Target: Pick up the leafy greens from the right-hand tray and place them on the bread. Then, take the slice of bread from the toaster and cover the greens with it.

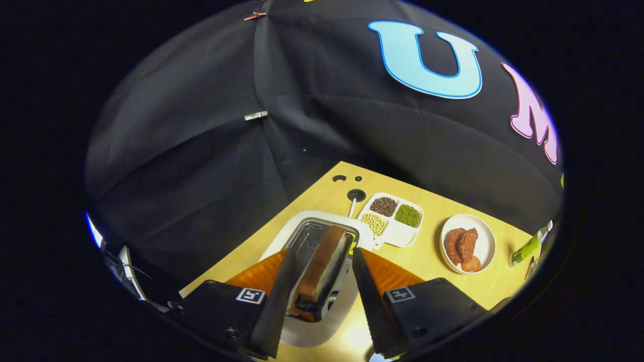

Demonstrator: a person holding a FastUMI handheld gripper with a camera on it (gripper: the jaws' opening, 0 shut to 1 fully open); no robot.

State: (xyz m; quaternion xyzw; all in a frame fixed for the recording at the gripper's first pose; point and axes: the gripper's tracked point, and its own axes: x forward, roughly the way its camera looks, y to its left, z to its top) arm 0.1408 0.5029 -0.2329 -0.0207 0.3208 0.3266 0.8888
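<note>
Wooden table (pixel 443 206): one toaster (pixel 282 241), one bread slice (pixel 324 264) between open, empty tongs (pixel 322 261), two dishes beyond.

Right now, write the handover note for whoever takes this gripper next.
Gripper: open, fingers either side of the bread slice, not pressing on it.
Bread slice: standing upright in the toaster slot, between the fingers.
Beyond the toaster: a divided tray of beans and a plate of meat on the wooden table.
Done: gripper lined up on the slice.
Left: close on the slice, lift it out, lay it over the greens.
</note>
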